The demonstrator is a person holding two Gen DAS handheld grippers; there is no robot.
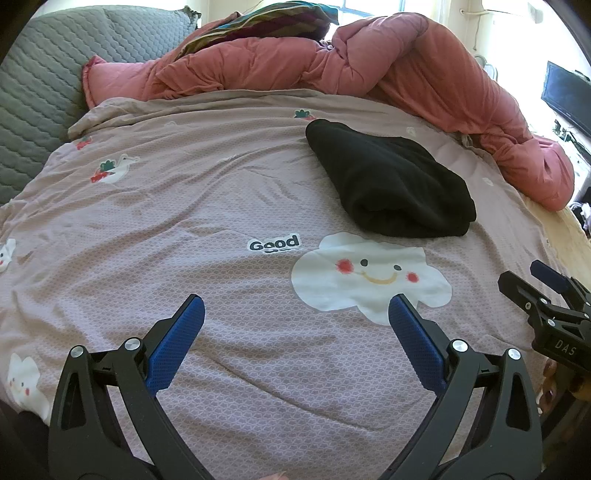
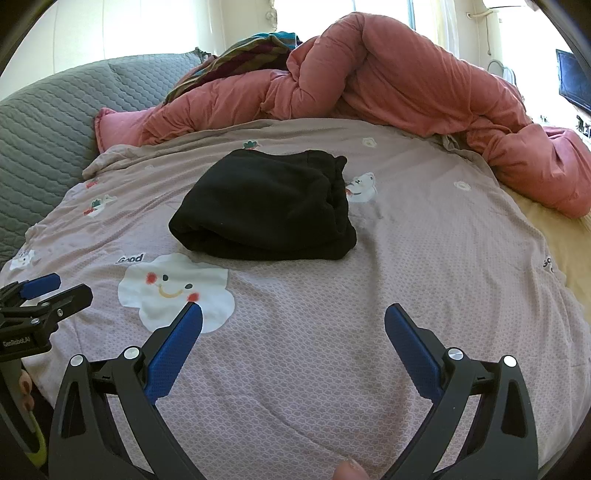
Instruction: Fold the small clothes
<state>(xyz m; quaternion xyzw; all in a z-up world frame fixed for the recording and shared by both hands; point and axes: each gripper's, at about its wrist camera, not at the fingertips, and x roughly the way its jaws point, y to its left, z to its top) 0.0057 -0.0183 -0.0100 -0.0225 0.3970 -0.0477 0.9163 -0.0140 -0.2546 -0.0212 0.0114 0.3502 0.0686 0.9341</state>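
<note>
A black garment [image 1: 388,184] lies folded into a thick bundle on the mauve printed bed sheet [image 1: 184,206]; it also shows in the right wrist view [image 2: 269,206], mid-bed. My left gripper [image 1: 297,304] is open and empty, held above the sheet nearer than the garment, to its left. My right gripper [image 2: 293,314] is open and empty, above the sheet just in front of the garment. Each gripper appears at the edge of the other's view: the right one [image 1: 532,280], the left one [image 2: 55,288].
A bunched pink duvet [image 1: 406,62] runs along the far side and right of the bed. A grey quilted headboard cushion [image 1: 37,96] lies at the left. A striped cloth [image 1: 258,22] sits behind the duvet. A dark screen [image 1: 565,96] stands at the far right.
</note>
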